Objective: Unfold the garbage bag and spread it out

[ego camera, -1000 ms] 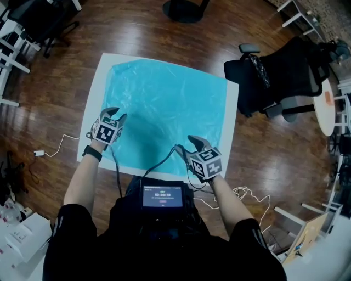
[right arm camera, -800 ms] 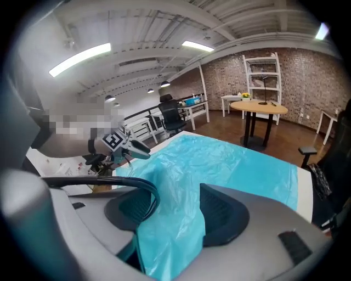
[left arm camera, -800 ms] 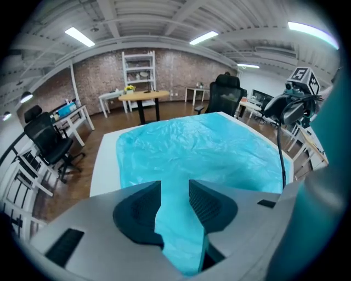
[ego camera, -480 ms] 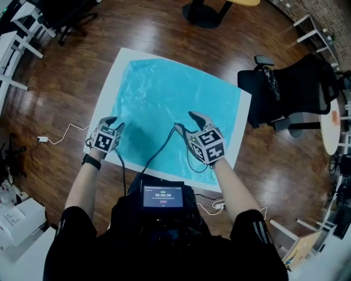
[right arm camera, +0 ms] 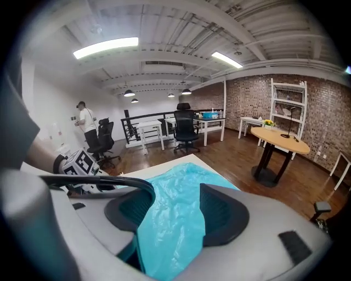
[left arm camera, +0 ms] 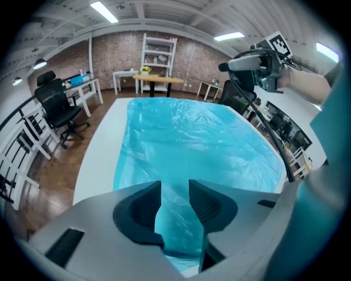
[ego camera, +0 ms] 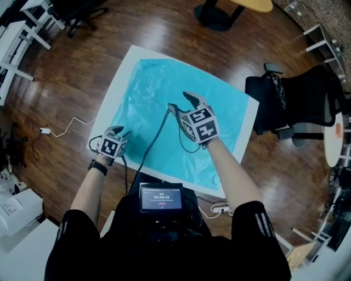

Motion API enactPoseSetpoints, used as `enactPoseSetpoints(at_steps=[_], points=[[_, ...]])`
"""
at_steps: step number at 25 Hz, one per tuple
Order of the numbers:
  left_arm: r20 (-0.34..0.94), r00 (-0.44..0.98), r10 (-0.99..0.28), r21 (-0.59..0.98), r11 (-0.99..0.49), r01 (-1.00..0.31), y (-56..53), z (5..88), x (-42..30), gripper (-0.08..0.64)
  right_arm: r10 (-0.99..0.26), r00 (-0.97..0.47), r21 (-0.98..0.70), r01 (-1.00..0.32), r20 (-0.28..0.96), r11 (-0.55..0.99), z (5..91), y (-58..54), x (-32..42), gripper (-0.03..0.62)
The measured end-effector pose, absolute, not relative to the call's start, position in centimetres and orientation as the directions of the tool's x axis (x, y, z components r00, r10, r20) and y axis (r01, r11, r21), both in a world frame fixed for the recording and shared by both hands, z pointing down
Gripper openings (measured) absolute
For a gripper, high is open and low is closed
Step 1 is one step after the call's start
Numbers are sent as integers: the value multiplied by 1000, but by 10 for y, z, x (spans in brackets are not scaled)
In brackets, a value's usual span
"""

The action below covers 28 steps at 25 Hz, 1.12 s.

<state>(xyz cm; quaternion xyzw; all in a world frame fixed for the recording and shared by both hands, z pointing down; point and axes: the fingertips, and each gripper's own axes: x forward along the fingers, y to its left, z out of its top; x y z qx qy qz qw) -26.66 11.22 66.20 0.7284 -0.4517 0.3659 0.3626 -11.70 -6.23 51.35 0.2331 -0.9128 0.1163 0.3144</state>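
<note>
The blue garbage bag [ego camera: 156,88] lies flat on a white sheet [ego camera: 118,90] on the wooden floor. My left gripper [ego camera: 116,132] is low at the bag's near left corner. Its jaws stand apart, and the bag [left arm camera: 192,137] shows through the gap of the left gripper [left arm camera: 175,189] without being pinched. My right gripper [ego camera: 179,101] hovers above the middle of the bag, raised and open. In the right gripper view only blue plastic [right arm camera: 178,181] shows between the wide jaws of the right gripper [right arm camera: 175,200]. The right gripper [left arm camera: 241,65] also appears high at the right of the left gripper view.
A black office chair [ego camera: 299,90] stands right of the sheet. A round table's black base [ego camera: 216,16] is beyond the far edge. White desks [ego camera: 19,33] stand far left. A white cable [ego camera: 63,131] trails on the floor at left. A person [right arm camera: 85,123] stands far off.
My right gripper has moved from the bag's near edge up over its middle, rising. The left gripper has drawn back along the left edge to the near left corner and sunk a little.
</note>
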Motion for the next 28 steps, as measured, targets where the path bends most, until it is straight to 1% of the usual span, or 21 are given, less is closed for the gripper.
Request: enactPoseSetpoints(at_steps=[3,8,11,14,16,18,20,22,24,26,28], points=[[878,295,-378,187,-295,-937,119,670,-269,166,-346,-702,-42,-471,622,881,512,-76,-141,304],[889,284,-358,197,-260,-945,129,680,-270,166,-344,-711,-11,-444,614,896,524,-99,-179,304],[899,270,-346,194,-238,-952,134,687,-273,166,-297,-719,-13,-392,628,920,534,-99,-202,307],[907,251,-337,178,-233,-956,136,695,-275,166,-235,-729,-5,-311,643,950,544,-91,-222,307],[907,245,-344,172,-230,-958,135,696,-275,166,-179,-733,18,-221,656,975,550,-83,-233,307],[904,246,-351,178,-217,-960,133,699,-275,166,-113,-717,67,-92,688,993,558,-75,-237,306],[904,241,-353,176,-208,-962,134,701,-276,166,-62,-671,153,78,739,985,569,-66,-234,307],[905,236,-355,167,-213,-963,134,697,-277,166,-12,-599,214,267,801,940,584,-56,-224,308],[903,235,-359,165,-216,-962,134,696,-277,166,48,-521,196,403,852,894,596,-47,-211,310],[901,240,-362,173,-208,-963,134,697,-276,166,111,-478,133,447,871,885,599,-43,-201,348],[902,235,-362,171,-200,-965,134,698,-276,166,162,-463,70,445,871,893,593,-44,-195,385]])
